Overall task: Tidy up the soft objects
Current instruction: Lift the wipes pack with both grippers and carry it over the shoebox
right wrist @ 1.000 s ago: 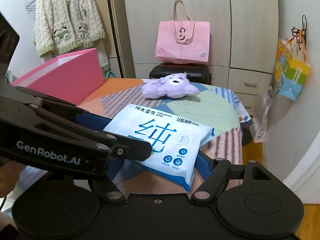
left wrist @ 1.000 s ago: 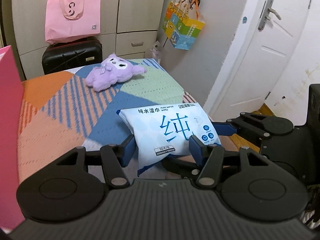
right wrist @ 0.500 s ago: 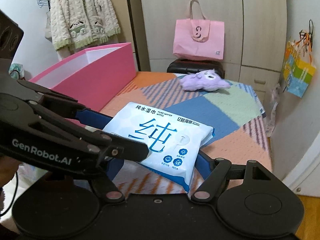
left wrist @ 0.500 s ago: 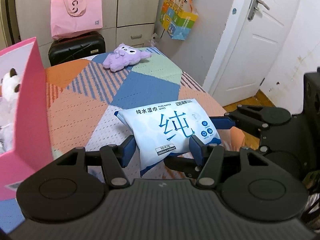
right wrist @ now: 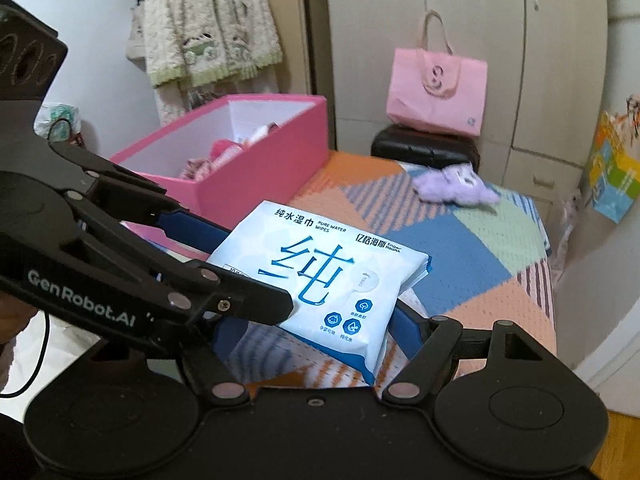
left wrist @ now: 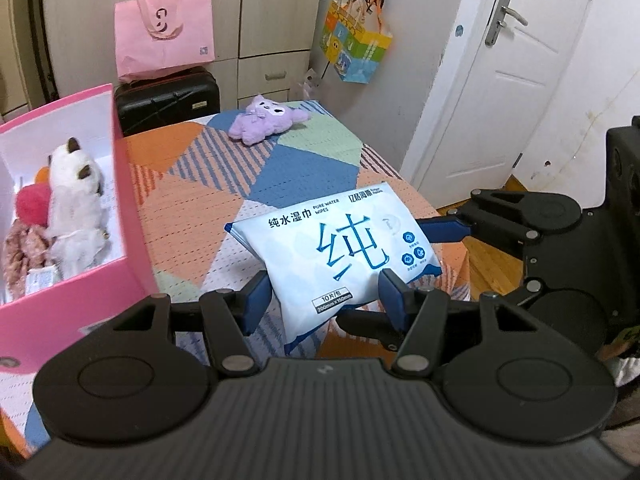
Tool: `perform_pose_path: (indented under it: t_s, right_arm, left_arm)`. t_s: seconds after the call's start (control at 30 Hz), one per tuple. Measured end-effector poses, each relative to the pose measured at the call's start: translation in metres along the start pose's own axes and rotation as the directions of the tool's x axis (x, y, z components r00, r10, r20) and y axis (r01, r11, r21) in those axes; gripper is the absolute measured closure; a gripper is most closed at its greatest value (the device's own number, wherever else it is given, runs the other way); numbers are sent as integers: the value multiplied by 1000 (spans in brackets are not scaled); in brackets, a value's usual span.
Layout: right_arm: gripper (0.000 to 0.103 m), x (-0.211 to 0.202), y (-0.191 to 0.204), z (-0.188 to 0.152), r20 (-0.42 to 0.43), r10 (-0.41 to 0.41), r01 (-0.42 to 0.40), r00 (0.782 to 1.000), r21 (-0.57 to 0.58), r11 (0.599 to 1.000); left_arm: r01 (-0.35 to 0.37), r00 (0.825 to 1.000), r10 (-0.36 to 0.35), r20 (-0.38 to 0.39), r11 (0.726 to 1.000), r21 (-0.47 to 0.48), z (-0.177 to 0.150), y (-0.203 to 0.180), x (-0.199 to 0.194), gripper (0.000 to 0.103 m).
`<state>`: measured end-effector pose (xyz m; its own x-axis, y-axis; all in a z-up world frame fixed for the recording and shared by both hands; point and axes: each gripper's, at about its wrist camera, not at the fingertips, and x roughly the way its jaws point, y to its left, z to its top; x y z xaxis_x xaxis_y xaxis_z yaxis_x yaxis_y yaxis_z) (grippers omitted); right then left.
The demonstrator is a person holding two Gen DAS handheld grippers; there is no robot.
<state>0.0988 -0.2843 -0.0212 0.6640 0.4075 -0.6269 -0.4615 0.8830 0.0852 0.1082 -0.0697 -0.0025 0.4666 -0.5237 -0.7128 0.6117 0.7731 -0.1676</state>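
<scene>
above the patchwork bed cover (left wrist: 192, 216), a pack of wet wipes (left wrist: 340, 248) is held in the air by both tongs together. the left tongs (left wrist: 324, 292) close on the near short edge of the pack, one blue finger on each side of it. the right tongs (right wrist: 304, 320) hold the same pack by the side with the round flap, and their blue fingers press on its two edges; in the left view they come in from the right. the pack is tilted, with its printed face up.

at the left side of the bed stands a pink box (left wrist: 132, 208), open at the top. inside it lie a white plush cat (left wrist: 76, 204), a red fluffy thing (left wrist: 32, 204) and a brown fluffy thing (left wrist: 24, 248), close together. the pack is near the box but apart from it.

at the far end of the bed lies a purple plush toy (left wrist: 264, 124), well apart from the pack. behind the bed, a pink bag (left wrist: 164, 44) rests on a black suitcase (left wrist: 168, 100).
</scene>
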Motion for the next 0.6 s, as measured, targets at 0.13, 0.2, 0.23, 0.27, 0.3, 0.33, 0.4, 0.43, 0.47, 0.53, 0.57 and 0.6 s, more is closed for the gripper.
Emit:
perform_pose_path:
  t_s: [0.13,0.2,0.23,0.27,0.3,0.33,0.4,0.43,0.47,0.53,0.57,0.6]
  right_arm:
    - [23,-6,15,8,7,20,-20,1000,-44,999]
    - [22,-8,22,14,11,37,-36,999,-65,997]
    - [22,-8,25,17,15,45,-43,999,-75,996]
    - [22,-9,29,20,20,52,-50,998,-86,995]
    - [22,-9,33,24,27,57,-54,998,-102,993]
    - [22,-10,37,29,36,62,-57,997,-120,991]
    - [22,-10,44,39,54,70,-61,996,-147,987]
    - [22,-9,48,45,66,75,-64,995,-162,985]
    - [22,-9,51,51,80,82,-66,993,-177,982]
    - [21,-6,57,63,104,97,-75,990,-201,977]
    - [21,-4,60,69,113,102,-77,988,-212,974]
    - [21,-1,61,76,123,108,-79,986,-218,973]
  left_arm:
    - [-17,1000,17,12,1000,-2,-2,7,-17,46]
    - [-29,999,29,23,1000,-7,-4,11,-27,46]
    - [-35,999,35,32,999,-8,-4,14,-33,46]
    - [-40,998,40,39,999,-11,-4,17,-37,46]
    - [-46,998,47,48,999,-14,-5,20,-43,46]
    - [-56,996,57,62,998,-15,-4,23,-49,46]
    - [-76,993,77,84,997,-20,0,30,-59,46]
    - [-89,991,91,96,996,-29,2,35,-64,46]
    - [-100,989,103,105,994,-38,4,40,-68,46]
    - [-123,983,129,127,991,-52,9,50,-76,46]
    - [-131,981,138,139,990,-58,12,55,-80,46]
    - [-139,977,148,151,988,-64,15,61,-83,46]
